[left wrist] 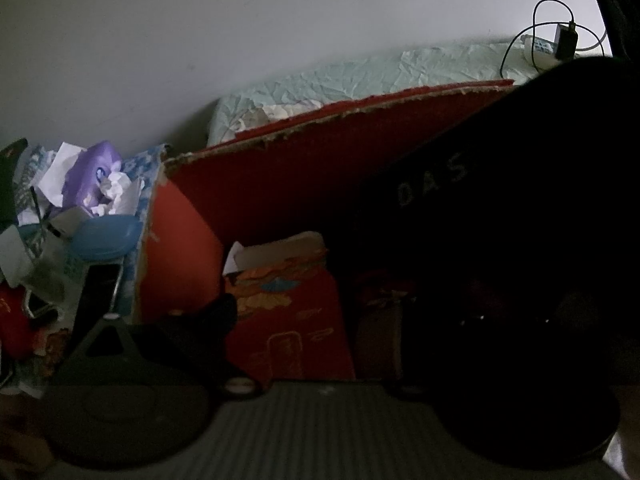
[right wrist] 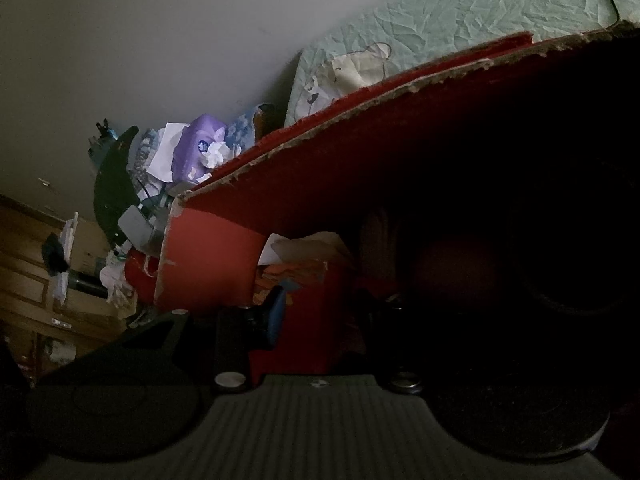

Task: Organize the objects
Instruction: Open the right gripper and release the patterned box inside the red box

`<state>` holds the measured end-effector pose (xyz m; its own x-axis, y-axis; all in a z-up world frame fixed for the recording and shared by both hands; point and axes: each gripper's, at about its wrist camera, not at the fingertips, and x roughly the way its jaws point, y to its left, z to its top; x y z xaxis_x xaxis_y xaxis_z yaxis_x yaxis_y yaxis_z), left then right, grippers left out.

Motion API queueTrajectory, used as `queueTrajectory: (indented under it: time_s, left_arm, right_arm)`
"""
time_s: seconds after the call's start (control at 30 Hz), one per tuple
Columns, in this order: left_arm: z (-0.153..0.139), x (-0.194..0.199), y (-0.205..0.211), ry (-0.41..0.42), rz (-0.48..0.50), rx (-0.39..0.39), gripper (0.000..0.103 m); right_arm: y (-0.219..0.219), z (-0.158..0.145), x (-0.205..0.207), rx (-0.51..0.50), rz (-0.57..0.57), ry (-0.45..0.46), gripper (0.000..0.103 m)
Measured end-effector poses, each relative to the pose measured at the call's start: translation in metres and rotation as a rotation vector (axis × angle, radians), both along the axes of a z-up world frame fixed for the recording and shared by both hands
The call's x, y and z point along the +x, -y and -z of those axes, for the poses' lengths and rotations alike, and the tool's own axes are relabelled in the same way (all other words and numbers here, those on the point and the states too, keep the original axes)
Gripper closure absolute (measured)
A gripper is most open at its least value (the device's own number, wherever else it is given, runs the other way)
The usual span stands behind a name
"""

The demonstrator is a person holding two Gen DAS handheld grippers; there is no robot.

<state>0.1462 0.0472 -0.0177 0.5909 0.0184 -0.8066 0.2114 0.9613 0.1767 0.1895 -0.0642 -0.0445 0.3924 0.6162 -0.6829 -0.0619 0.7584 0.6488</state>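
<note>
Both views look into a torn red cardboard box (left wrist: 280,168) (right wrist: 320,168). A small red carton (left wrist: 288,312) (right wrist: 316,320) with an orange pattern and paper sticking out of its top stands on the box floor. My left gripper (left wrist: 316,320) is low in the box with the carton ahead of it. Its left finger (left wrist: 218,318) stands wide and the right one is lost in the dark. A black thing lettered "DAS" (left wrist: 480,208) fills the right side. My right gripper (right wrist: 326,316) shows a blue-padded finger (right wrist: 276,316) in front of the carton, its other finger hidden in shadow.
Left of the box is a heap of clutter: a purple tissue pack (left wrist: 94,172) (right wrist: 200,150), crumpled paper and a blue lid (left wrist: 106,236). Behind lies a pale green bedsheet (left wrist: 380,72) (right wrist: 460,20) with a charger and cable (left wrist: 564,40). A plain wall rises above.
</note>
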Motion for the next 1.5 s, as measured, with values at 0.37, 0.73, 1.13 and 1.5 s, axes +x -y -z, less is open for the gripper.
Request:
queueTrajectory:
  time_s: [0.37, 0.73, 1.13, 1.5]
  left_arm:
    - [0.0006, 0.0001, 0.0007, 0.0, -0.003, 0.0, 0.008]
    - [0.0004, -0.0003, 0.0007, 0.0, -0.002, 0.001, 0.008]
    - [0.0008, 0.0002, 0.0007, 0.0, -0.002, 0.003, 0.008]
    - [0.0006, -0.0003, -0.0034, 0.012, -0.009, -0.005, 0.008]
  right_arm:
    - [-0.0012, 0.0001, 0.0006, -0.012, -0.004, 0.002, 0.061]
    - [-0.0017, -0.0002, 0.0004, -0.014, -0.001, 0.003, 0.061]
    - [-0.0045, -0.0014, -0.0004, -0.032, -0.005, 0.012, 0.061]
    - [-0.0046, -0.0042, -0.0047, -0.07, 0.013, 0.031, 0.061]
